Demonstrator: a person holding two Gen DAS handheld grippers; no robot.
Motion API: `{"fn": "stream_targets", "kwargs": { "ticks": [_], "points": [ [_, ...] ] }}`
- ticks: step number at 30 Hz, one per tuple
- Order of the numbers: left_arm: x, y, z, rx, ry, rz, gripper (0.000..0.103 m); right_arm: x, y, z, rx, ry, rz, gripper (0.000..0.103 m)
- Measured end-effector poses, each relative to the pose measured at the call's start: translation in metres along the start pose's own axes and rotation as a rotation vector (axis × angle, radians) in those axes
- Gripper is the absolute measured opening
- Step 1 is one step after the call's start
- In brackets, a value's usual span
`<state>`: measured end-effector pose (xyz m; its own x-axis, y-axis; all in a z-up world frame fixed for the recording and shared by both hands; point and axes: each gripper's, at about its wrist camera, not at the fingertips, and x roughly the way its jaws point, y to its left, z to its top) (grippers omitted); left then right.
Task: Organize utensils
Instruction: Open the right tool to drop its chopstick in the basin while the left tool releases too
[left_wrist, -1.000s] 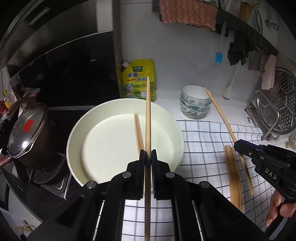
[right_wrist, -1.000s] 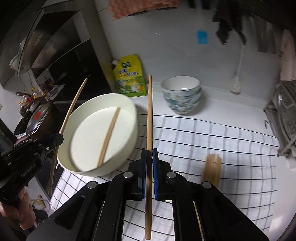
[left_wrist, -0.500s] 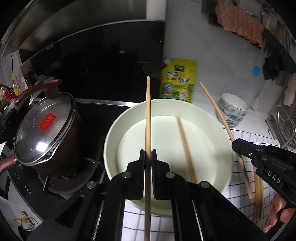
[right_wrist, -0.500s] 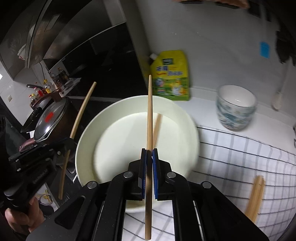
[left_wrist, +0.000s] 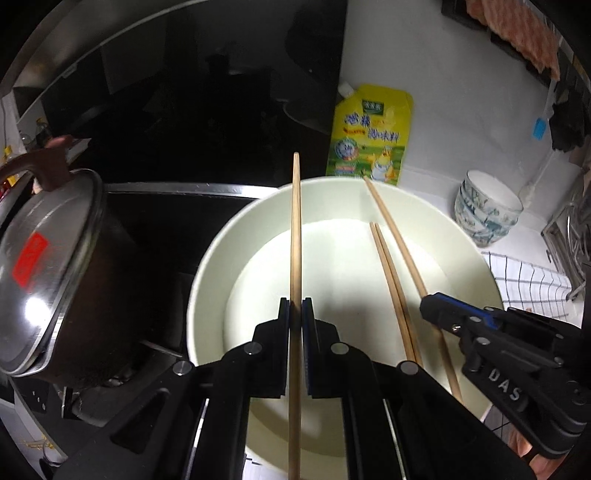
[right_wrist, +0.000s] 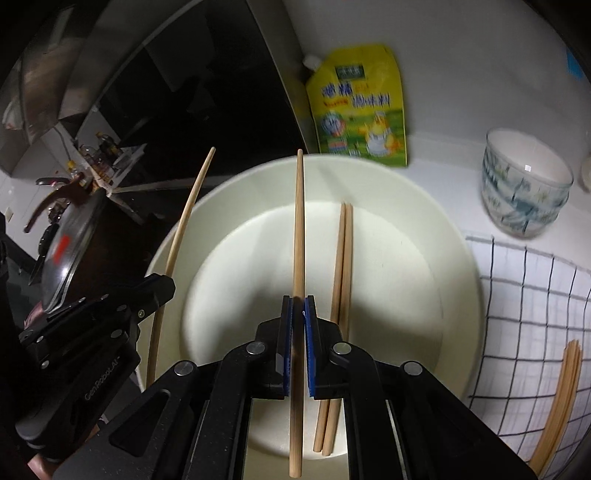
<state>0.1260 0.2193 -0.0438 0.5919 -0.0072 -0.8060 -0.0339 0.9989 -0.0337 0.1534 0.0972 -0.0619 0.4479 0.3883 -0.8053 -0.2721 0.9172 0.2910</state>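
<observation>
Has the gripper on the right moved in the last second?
Yes. The right gripper has swung left, off the checked cloth, and now holds its chopstick over the white bowl, nearer the yellow pouch.

Home kitchen: stove pot (left_wrist: 48, 273), bowls (left_wrist: 487, 212).

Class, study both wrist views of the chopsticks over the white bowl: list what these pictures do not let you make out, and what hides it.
- Yellow pouch: print blurred in both views.
- Wooden chopsticks on the checked cloth: right wrist view, ends cut off by the fisheye edge; their number is unclear.
- Pair of chopsticks lying in the large white bowl: left wrist view, near ends hidden behind the left gripper.
- Lidded steel pot: contents hidden by its lid.
</observation>
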Motion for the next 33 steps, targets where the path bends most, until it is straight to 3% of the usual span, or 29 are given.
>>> {"fn": "stream_targets", "kwargs": {
  "ticks": [7,15,17,20,33],
  "points": [
    [0.023,-0.005,-0.01,0.027,0.067,0.001,0.007,0.017,-0.009,-0.007,0.038,0.051,-0.011,0.006],
    [0.029,-0.004,-0.011,0.015,0.085,0.007,0.009,0.018,-0.014,-0.009,0.054,0.058,-0.01,0.01],
    [0.024,0.0,-0.011,-0.01,0.071,-0.007,0.026,0.012,-0.014,-0.009,0.048,0.036,-0.021,0.019],
    [0.018,0.003,-0.01,-0.019,0.053,-0.003,0.042,0.002,-0.015,-0.009,0.047,0.014,-0.027,0.02],
    [-0.009,0.004,-0.02,-0.017,0.048,0.009,0.053,-0.034,-0.021,-0.029,0.049,-0.012,-0.033,0.023]
  ]
}}
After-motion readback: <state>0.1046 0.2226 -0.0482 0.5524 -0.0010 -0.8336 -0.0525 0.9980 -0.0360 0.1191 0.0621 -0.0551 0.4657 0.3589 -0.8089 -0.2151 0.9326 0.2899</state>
